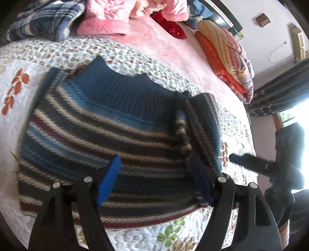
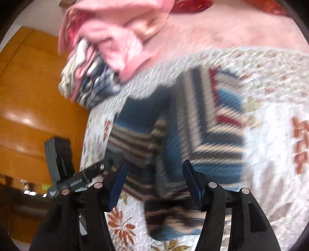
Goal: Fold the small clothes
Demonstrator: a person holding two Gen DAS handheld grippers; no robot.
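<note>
Here a striped sweater (image 1: 100, 135) lies spread on a floral quilt (image 1: 48, 56) covering the bed, with one sleeve (image 1: 202, 123) folded in over its right side. The left gripper (image 1: 154, 179) hovers just above the sweater's lower half, its blue fingers (image 1: 109, 181) spread wide with nothing between them. The right gripper (image 2: 154, 185) hangs over the same sweater (image 2: 202, 123) in a badly blurred view; its fingers (image 2: 117, 187) also stand apart and hold nothing. Beyond the quilt sit a pink blanket (image 1: 108, 17), a plaid cloth (image 1: 42, 21) and stacked bedding (image 1: 227, 58). An orange cabinet (image 2: 30, 96) stands beside the bed.
</note>
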